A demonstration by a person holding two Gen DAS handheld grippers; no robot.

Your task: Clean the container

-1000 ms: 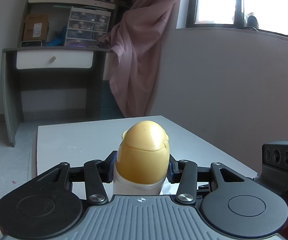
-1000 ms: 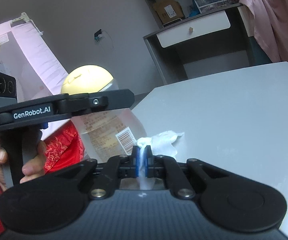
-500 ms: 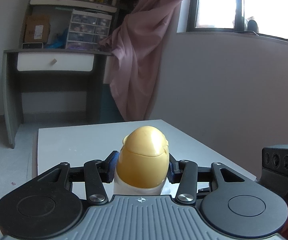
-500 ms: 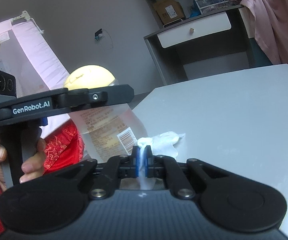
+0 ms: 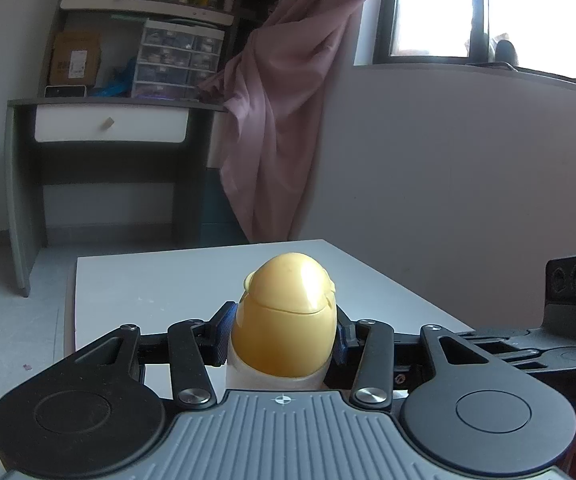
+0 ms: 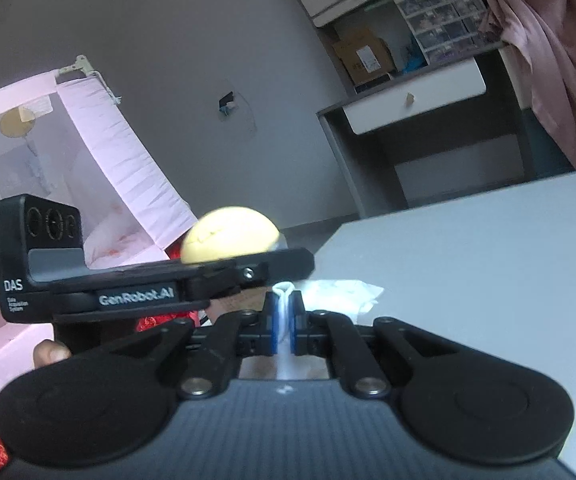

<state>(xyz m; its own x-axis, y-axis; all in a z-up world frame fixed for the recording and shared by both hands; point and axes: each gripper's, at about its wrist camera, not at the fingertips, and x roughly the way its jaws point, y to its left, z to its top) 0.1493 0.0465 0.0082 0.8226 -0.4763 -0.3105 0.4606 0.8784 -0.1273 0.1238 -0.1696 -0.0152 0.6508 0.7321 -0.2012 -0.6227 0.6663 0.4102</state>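
My left gripper (image 5: 284, 334) is shut on a container (image 5: 286, 320) with a yellow domed cap and a pale translucent body, held upright above the white table (image 5: 168, 284). In the right wrist view the container's yellow cap (image 6: 228, 234) shows behind the left gripper's black body (image 6: 148, 280); most of the container is hidden. My right gripper (image 6: 284, 316) is shut on a white tissue (image 6: 339, 294), which trails onto the table beside the container's lower part.
A grey desk (image 5: 108, 120) with a white drawer, shelves and storage boxes stands behind the table. A pink curtain (image 5: 280, 100) hangs by the window. A pink-sided cot (image 6: 68, 160) stands to the left. The table's far edge (image 5: 200, 250) is near.
The right gripper has dropped lower and tilted, so the left gripper now covers most of the container in its view. The left gripper and container have shifted slightly lower.
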